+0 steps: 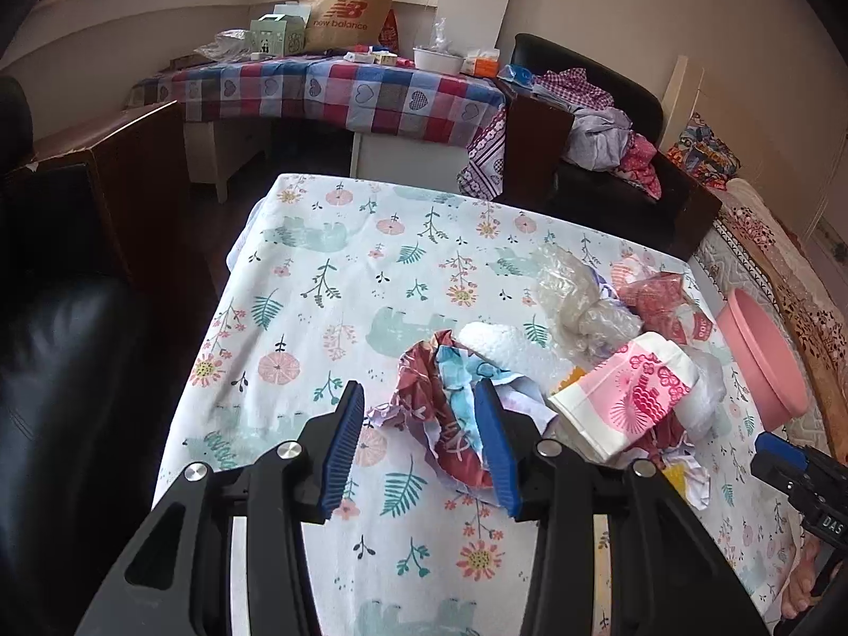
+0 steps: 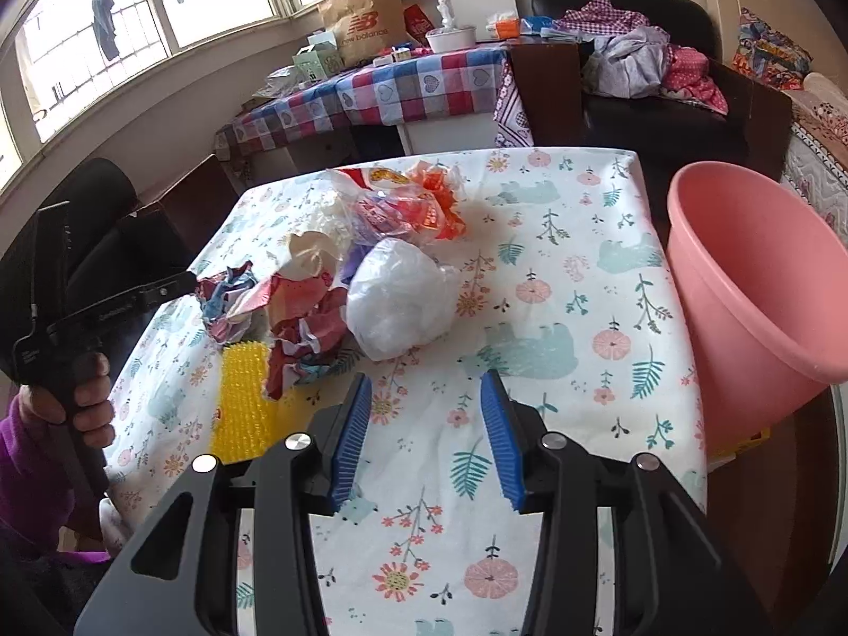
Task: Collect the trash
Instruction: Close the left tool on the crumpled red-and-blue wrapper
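Observation:
A pile of trash lies on the floral tablecloth [image 1: 318,318]. My left gripper [image 1: 418,408] is open, its jaws on either side of a crumpled red and blue paper [image 1: 440,397]. Behind it lie a pink and white wrapper [image 1: 630,392], a clear plastic bag [image 1: 577,297] and a white tissue [image 1: 503,344]. My right gripper [image 2: 424,403] is open and empty above bare cloth, just short of a crumpled white plastic bag [image 2: 397,297]. Crumpled red paper [image 2: 302,328], an orange snack bag [image 2: 418,206] and a yellow spiky mat [image 2: 238,403] lie to its left. A pink bucket [image 2: 758,297] stands at the table's right edge.
The left gripper [image 2: 175,286] shows in the right wrist view, held by a hand. A checked-cloth table [image 1: 339,95] with a paper bag stands behind. Black chairs [image 1: 69,371] stand left; another with clothes [image 1: 604,132] stands back right.

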Demonstrator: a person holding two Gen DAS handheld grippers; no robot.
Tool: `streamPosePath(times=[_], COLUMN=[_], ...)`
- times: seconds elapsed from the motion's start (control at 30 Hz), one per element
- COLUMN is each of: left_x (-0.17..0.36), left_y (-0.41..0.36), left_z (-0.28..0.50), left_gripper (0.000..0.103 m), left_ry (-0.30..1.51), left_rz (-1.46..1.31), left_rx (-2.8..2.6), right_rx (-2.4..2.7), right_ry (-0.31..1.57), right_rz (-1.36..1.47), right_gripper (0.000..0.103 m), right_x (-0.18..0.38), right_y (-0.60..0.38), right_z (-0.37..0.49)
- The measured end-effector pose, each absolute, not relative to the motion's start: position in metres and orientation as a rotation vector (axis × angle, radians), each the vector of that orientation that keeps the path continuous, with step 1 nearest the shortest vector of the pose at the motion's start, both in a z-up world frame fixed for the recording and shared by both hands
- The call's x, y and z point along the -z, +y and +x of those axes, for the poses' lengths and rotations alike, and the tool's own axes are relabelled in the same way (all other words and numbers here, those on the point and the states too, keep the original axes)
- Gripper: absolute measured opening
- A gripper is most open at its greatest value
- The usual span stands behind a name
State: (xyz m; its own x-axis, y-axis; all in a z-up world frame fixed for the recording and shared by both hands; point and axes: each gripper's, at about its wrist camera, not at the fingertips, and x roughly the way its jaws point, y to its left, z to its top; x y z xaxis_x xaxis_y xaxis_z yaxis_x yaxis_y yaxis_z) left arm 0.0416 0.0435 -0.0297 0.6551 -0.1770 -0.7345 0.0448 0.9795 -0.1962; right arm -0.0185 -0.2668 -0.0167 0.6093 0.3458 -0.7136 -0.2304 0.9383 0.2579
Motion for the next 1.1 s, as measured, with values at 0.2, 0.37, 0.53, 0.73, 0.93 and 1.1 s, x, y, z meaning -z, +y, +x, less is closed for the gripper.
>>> streamPosePath(times=[0.2,0.37,0.53,0.73,0.93,1.1], left_x=[0.045,0.040,0.033,0.030,0.031,0.026], left_y=[0.047,0.054,0.066,0.073,0.071,0.066], left_z=[0.055,0.047,0.033,0.023,0.019,0.014], left_gripper=[0.019,0.008,0.008,0.008,0.008,0.008], left_ry=[0.889,0.853,0.829,0.815,0.817,0.806], left_rz=[-0.211,-0.229,-0.259,-0.280,-0.284,-0.276], left_rx=[0.135,0.132,0.127,0.137,0.144,0.154], right_rx=[-0.453,-0.504,-0.533,-0.497,-0.486,-0.475], right_ry=[0.803,0.807,0.833,0.877,0.872,0.842], right_rz=[0.105,0.089,0.072,0.029,-0.021,-0.006], right_gripper=[0.044,0.043,0.043,0.043,0.031,0.030], right_x=[-0.006,-0.010,-0.006,0.006,0.014,0.010], right_y=[-0.237,-0.214,-0.194,-0.179,-0.176,-0.184], right_z=[-0.003,0.018,0.037,0.052,0.045,0.035])
